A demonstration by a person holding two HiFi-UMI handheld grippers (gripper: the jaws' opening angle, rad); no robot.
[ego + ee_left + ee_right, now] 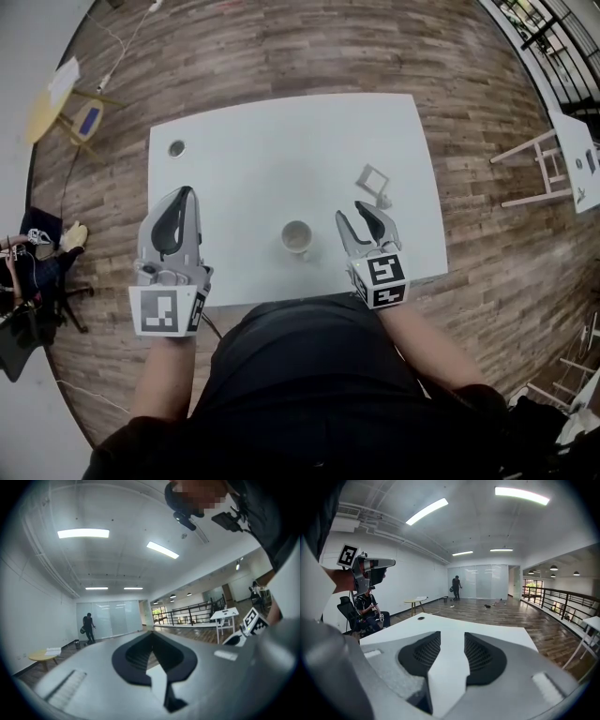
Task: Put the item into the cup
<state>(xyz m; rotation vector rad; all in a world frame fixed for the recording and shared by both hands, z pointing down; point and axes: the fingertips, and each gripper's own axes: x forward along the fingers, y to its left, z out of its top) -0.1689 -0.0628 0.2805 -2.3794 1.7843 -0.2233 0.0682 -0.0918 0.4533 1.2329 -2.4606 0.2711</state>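
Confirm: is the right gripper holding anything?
No, the right gripper has its jaws apart, with only the white table showing between them.

The person wore a black cloth top. Left and right of that top, the pale grey plastic left gripper and right gripper carried black ribbed pads and black-and-white marker cubes.

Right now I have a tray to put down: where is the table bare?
The table is bare between the round hole and the small item, and between left tongs and cup. Crowded near right: cup, right tongs, item.
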